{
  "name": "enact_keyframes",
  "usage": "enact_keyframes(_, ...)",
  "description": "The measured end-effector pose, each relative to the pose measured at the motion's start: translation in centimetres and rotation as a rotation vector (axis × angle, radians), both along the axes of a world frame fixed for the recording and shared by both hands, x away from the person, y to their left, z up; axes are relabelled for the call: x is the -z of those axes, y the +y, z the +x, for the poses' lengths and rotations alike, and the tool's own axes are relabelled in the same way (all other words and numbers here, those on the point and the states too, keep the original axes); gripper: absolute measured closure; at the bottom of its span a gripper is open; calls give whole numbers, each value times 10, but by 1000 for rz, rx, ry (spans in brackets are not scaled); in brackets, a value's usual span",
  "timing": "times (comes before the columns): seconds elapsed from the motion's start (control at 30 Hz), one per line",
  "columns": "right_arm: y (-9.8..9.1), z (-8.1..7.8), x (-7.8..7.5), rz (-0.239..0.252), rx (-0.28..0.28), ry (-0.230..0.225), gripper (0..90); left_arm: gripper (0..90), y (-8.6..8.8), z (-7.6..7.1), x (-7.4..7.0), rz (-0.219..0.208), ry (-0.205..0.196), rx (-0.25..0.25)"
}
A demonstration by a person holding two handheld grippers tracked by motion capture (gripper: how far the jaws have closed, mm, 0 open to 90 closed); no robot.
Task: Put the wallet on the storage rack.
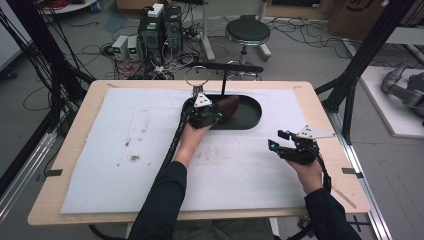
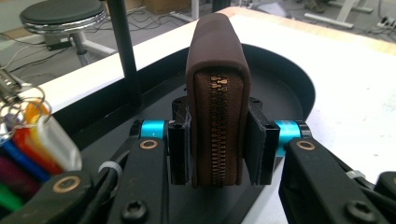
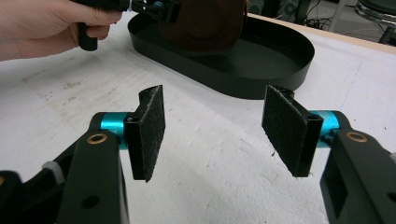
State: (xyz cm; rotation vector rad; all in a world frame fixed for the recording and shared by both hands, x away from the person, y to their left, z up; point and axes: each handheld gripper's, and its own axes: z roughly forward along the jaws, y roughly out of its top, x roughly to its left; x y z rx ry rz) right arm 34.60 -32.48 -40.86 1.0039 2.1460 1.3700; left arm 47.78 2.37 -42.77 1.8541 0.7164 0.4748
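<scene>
1. Firmly, the left gripper (image 2: 218, 140) has its two jaws clamped on the flat sides of one brown wallet (image 2: 217, 93), a pad pressed to each face.
2. Seen along the left gripper view, the wallet stands on edge, its zipper (image 2: 218, 135) running top to bottom on the end that faces the camera, and its long axis pointing away from the jaws.
3. From the high view, the wallet (image 1: 227, 106) sits over the left end of one black oval tray (image 1: 248, 119), whose long axis runs left to right across the table.
4. One thin black post (image 2: 123, 46) rises from the tray's rim, just beside the wallet.
5. One bunch of coloured tags (image 2: 28, 149) on a key ring hangs at the left of the left gripper view.
6. Well apart, the right gripper (image 3: 219, 133) has its two jaws wide apart with nothing between them, over the white mat (image 3: 210, 186), its pads aimed at the tray (image 3: 261, 70).
</scene>
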Motion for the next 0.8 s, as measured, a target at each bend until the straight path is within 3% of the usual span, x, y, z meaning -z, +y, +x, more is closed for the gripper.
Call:
enact_keyframes(0.4,1,-1,0,-2,-7,1,404,639,0,4,7,-15,32,6)
enact_keyframes(0.8,1,-1,0,-2,-11,3,403,489,2,4,9,-12,81,-15)
